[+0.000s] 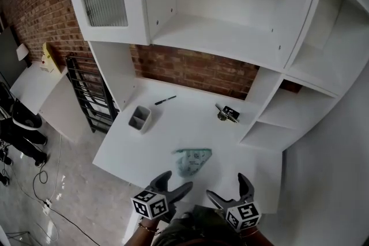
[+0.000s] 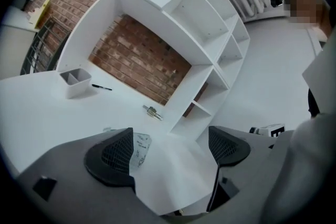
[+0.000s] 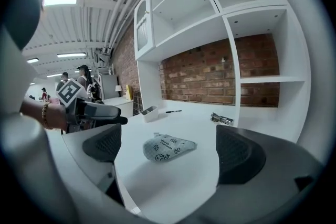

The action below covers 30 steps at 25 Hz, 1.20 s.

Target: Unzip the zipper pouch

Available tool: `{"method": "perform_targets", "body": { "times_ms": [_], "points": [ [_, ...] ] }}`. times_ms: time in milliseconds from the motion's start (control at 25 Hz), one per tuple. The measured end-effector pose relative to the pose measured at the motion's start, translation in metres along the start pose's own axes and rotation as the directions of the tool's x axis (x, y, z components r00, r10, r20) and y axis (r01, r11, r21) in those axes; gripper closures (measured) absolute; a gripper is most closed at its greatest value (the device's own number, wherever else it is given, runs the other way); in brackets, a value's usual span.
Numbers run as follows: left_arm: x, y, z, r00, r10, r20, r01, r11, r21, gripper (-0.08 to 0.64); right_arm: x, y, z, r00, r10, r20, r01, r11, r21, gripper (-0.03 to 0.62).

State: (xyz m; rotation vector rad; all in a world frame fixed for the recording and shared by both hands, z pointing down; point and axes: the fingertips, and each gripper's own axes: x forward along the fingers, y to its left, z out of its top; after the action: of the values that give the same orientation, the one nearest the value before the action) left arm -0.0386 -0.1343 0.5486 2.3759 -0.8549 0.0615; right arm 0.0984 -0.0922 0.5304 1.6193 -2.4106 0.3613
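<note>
Left claw (image 1: pixel 176 181) and right claw (image 1: pixel 226 186) agape, empty, short of pouch (image 1: pixel 193 159); looks soft, light, apt to slide, so pin one end, tug zipper.

- The right gripper (image 3: pixel 168 134) is spread wide, with its jaws well apart and nothing pinched.
- The zipper pouch (image 3: pixel 169 147), pale with small printed figures, lies on the white table (image 3: pixel 199 181) ahead of the jaws, framed between them and untouched.
- The left gripper (image 3: pixel 113 114) pokes in left of the pouch, near it but apart.
- Beyond the pouch sit a grey organiser (image 3: pixel 149 112) and a black pen (image 3: pixel 174 111).
- Beyond and to the right is a small metal item (image 3: pixel 222 119).
</note>
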Motion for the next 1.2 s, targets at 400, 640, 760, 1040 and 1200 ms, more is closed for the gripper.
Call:
{"method": "perform_targets", "body": {
  "times_ms": [400,640,760,1040,1200],
  "points": [
    [0.062,0.043,0.002,0.984,0.097,-0.148,-0.099,0.995,-0.006,0.114,0.023,-0.025,0.007,0.999,0.042,-0.033,-0.042,0.999,0.005,0.032],
    [0.098,0.077,-0.01,0.948,0.172,-0.268,-0.175,0.984,0.01,0.126,0.04,-0.044,0.008,0.998,0.045,-0.045,-0.044,0.998,0.04,0.032],
    [0.115,0.093,-0.017,0.929,0.178,-0.325,-0.188,0.982,0.002,0.126,0.047,-0.05,0.013,0.998,0.048,-0.048,-0.046,0.998,0.041,0.032],
    [0.148,0.117,-0.044,0.853,0.168,-0.493,-0.208,0.978,-0.028,0.126,0.05,-0.071,0.006,0.997,0.017,-0.075,-0.013,0.998,0.057,0.032],
    [0.157,0.127,-0.056,0.809,0.16,-0.565,-0.232,0.971,-0.057,0.136,0.05,-0.083,0.0,0.996,-0.003,-0.087,0.009,0.997,0.079,0.032]
  ]
}}
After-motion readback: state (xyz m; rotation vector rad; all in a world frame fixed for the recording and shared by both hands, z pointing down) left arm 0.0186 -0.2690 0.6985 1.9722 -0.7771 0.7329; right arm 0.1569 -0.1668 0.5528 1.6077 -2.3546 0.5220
